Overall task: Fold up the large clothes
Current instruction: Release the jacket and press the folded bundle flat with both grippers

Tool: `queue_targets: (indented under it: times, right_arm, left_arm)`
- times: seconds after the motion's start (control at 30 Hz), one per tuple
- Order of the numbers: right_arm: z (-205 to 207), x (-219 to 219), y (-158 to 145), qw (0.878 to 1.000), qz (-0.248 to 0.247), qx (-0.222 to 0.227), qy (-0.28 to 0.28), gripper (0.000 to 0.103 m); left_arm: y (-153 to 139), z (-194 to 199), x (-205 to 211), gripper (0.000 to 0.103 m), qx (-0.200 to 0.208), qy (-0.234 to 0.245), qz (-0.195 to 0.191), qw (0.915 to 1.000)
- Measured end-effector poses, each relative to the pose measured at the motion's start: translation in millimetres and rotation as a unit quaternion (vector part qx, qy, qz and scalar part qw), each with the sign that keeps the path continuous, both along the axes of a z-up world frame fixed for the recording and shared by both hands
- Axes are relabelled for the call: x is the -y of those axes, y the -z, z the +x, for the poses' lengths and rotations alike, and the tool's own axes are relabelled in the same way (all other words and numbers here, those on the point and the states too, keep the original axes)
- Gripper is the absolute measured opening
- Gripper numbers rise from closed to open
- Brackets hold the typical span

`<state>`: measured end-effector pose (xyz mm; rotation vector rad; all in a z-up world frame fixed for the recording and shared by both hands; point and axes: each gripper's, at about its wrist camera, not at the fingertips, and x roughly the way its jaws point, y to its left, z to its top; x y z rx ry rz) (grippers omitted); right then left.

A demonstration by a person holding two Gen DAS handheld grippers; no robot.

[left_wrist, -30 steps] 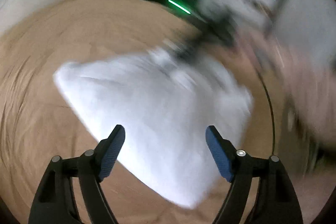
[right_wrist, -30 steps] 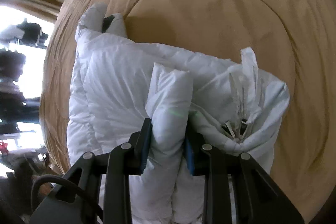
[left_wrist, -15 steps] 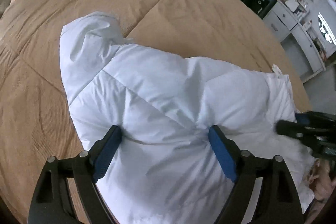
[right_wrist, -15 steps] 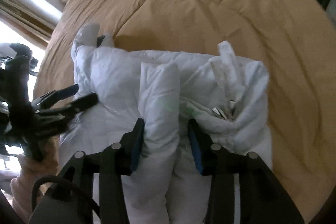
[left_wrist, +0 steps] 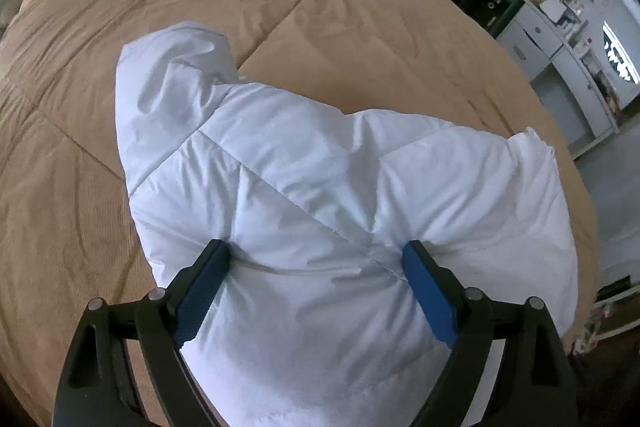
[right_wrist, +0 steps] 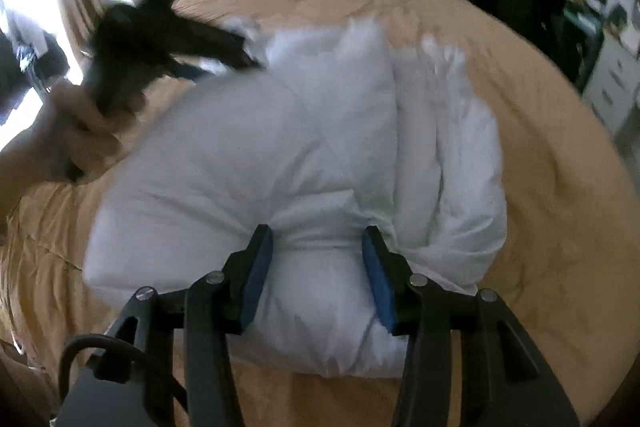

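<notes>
A tan bed (left_wrist: 360,39) fills both views, a dresser (left_wrist: 568,47) off at the room's edge. The white puffy jacket (left_wrist: 320,187) lies bundled in the middle of it. The left gripper (left_wrist: 316,263) is spread wide, jaws just opened further, both tips pressed into the padding with nothing pinched. The right gripper (right_wrist: 318,247) has been opening too, yet its half-open pads still squeeze a gathered fold. To flatten well, I would press down evenly, let trapped air out slowly, and free that fold only once the bundle sits square.
</notes>
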<state>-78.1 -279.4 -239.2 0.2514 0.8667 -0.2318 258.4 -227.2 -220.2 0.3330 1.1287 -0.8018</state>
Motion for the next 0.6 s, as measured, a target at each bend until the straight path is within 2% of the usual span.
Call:
queue_targets:
  times: [0.07,0.17,0.23,0.3,0.37,0.47,0.53,0.6]
  right_arm:
    - [-4.5,9.2,8.9,1.000,0.020,0.013,0.010,0.047]
    - [-3.9,5.3,17.1,1.000,0.001,0.015,0.014,0.047]
    - [-5.6,5.6,20.8,1.000,0.004,0.020,0.017,0.047]
    - [-7.0,8.6,23.4,0.999,0.020,0.025,0.024,0.047]
    - [-9.4,11.9,23.5,0.998,0.032,0.030,0.033,0.047]
    - [-8.6,10.2,25.8,0.998,0.035,0.035,0.049,0.047]
    - [-9.6,6.3,25.6,0.997,0.031,0.034,0.055,0.047]
    - [-9.8,8.2,25.2,0.997,0.041,0.036,0.061,0.047]
  left_arm:
    - [-7.3,-0.9,2.1,0.087,0.007,-0.002,0.008,0.9999]
    - [-30.9,-8.5,4.4,0.079,0.022,-0.003,-0.003,0.9997]
    - [-46.7,-22.2,11.3,0.079,0.046,0.014,-0.008,0.9988]
    - [-56.8,-48.0,32.4,0.079,0.076,0.053,0.012,0.9956]
    - [-51.8,-66.6,55.5,0.080,0.096,0.083,0.042,0.9910]
    - [-20.3,-86.1,107.4,0.080,0.134,0.115,0.120,0.9770]
    - [-8.9,-87.0,132.5,0.083,0.158,0.120,0.144,0.9695]
    - [-1.1,-80.0,151.0,0.088,0.165,0.120,0.159,0.9661]
